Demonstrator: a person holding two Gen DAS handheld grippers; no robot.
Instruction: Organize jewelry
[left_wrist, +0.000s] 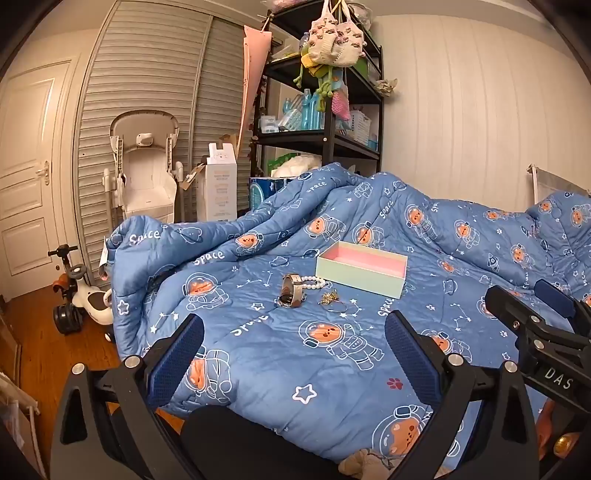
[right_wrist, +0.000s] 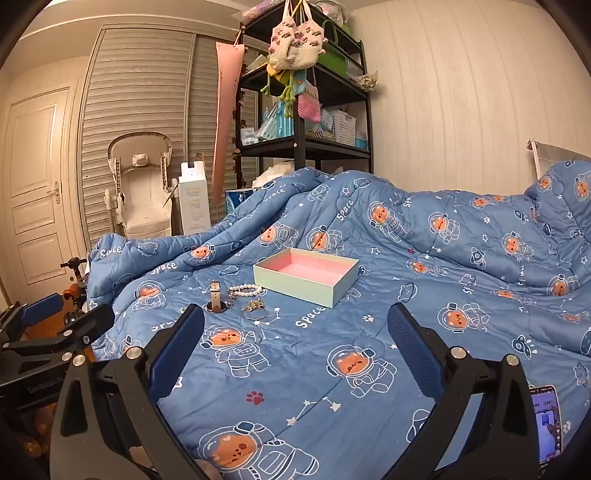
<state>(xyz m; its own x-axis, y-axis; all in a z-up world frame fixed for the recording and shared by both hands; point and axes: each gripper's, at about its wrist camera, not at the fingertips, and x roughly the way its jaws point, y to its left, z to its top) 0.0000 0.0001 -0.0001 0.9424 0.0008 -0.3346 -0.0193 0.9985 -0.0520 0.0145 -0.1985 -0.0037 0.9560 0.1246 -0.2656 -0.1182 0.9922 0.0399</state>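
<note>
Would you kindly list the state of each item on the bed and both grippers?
Box: open, empty, no lid.
Watch: on the quilt, outside box.
Pearl bracelet: on quilt, beside box.
Gold chain: on quilt, loose.
Left gripper: jaws open, empty.
Right gripper: jaws open, empty.

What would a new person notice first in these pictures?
Probably the blue space-print quilt covering the bed, with an open pale-green box, pink inside, lying on it. Just left of the box lie a watch, a pearl bracelet and a gold piece.
</note>
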